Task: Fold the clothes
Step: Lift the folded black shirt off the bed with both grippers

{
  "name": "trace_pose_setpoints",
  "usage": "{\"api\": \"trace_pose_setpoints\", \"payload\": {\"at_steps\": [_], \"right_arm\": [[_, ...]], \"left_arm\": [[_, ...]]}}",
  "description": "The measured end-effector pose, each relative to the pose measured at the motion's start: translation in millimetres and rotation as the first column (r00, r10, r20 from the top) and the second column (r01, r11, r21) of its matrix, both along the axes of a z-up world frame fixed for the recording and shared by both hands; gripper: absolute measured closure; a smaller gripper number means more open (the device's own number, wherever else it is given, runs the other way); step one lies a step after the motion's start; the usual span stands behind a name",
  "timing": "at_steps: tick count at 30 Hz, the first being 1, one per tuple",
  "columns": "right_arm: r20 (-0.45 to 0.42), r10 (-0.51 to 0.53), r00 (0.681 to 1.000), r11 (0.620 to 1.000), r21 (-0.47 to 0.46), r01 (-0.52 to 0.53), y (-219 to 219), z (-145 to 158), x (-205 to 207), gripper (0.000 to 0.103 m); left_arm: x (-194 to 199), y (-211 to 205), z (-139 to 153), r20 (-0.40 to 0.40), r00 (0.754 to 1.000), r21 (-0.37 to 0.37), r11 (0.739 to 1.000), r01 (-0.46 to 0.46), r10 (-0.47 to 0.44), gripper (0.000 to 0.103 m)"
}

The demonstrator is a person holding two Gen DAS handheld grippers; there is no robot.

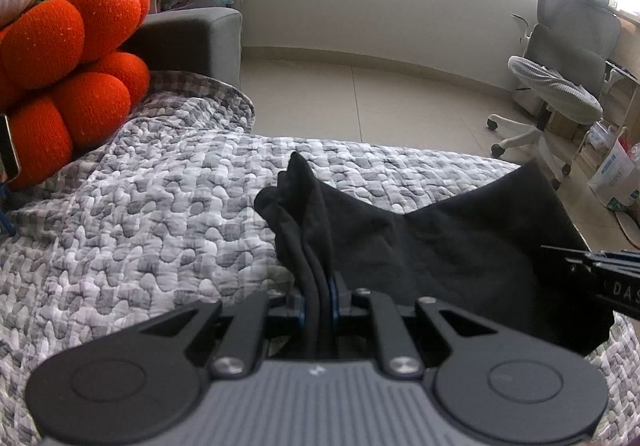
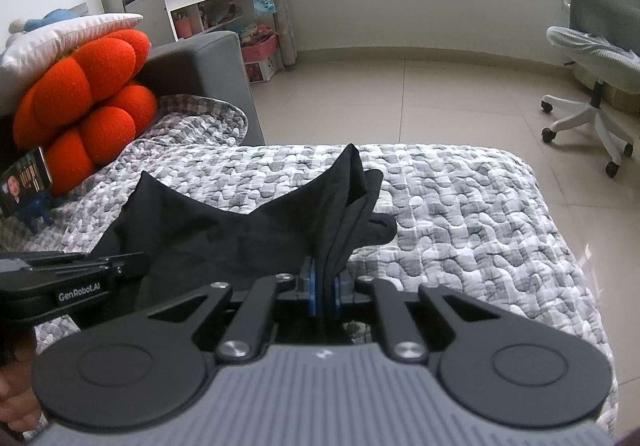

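- The black garment [image 1: 460, 246] lies on the quilted bed cover [image 1: 160, 206], sagging between the two tongs — each pair has pinched one bunched corner and holds it raised off the quilt, the slack middle drooping back down to it.
- Left tongs [image 1: 318, 290]: closed tight on several stacked layers of the cloth, which rise ahead of the tips in a folded peak; the rest of the garment spreads away to their right.
- Right tongs [image 2: 325, 286]: likewise clamped on a thick bundle of black layers, blue pads [image 2: 312, 292] showing at either side of it; from here the garment [image 2: 224, 230] spreads away to the left.
- The relation that matters — the held edge runs side to side from one pair of tongs to the other, and the free far corners point forward, away from both. The two pairs sit level and about equally near the cloth, so neither has the advantage.
- My judgement: any fold would turn on that held edge, carried together over the cloth; whether this is an early fold or a later one cannot be settled, since the layers in each grip already look doubled.
- Beyond the left tongs, to their left, sits an orange cushion [image 1: 72, 78] against the grey sofa arm [image 1: 192, 38]; an office chair [image 2: 596, 58] stands well off past the bed on the tiled floor [image 2: 400, 98].
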State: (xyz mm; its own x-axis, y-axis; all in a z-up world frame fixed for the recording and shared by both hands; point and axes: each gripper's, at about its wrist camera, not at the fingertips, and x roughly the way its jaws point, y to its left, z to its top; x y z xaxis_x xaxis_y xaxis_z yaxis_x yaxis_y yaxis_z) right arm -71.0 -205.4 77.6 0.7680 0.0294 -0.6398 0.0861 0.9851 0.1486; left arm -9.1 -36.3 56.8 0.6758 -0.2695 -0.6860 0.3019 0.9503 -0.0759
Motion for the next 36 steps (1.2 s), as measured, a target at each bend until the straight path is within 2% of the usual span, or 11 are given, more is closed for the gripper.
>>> {"api": "trace_pose_setpoints", "payload": {"at_steps": [27, 33, 36], "right_arm": [[0.032, 0.015, 0.999, 0.993, -0.115, -0.011, 10, 4, -2, 0.092], [0.039, 0.008, 0.999, 0.98, -0.198, -0.001, 19, 6, -2, 0.092], [0.035, -0.008, 0.999, 0.98, -0.199, 0.015, 18, 8, -1, 0.092]], "left_arm": [[-4, -4, 2, 0.045, 0.999, 0.034, 0.999, -0.006, 0.005, 0.092], [-9, -7, 4, 0.075, 0.997, 0.042, 0.999, -0.004, 0.001, 0.092], [-11, -10, 5, 0.093, 0.996, 0.047, 0.999, -0.002, -0.002, 0.092]]}}
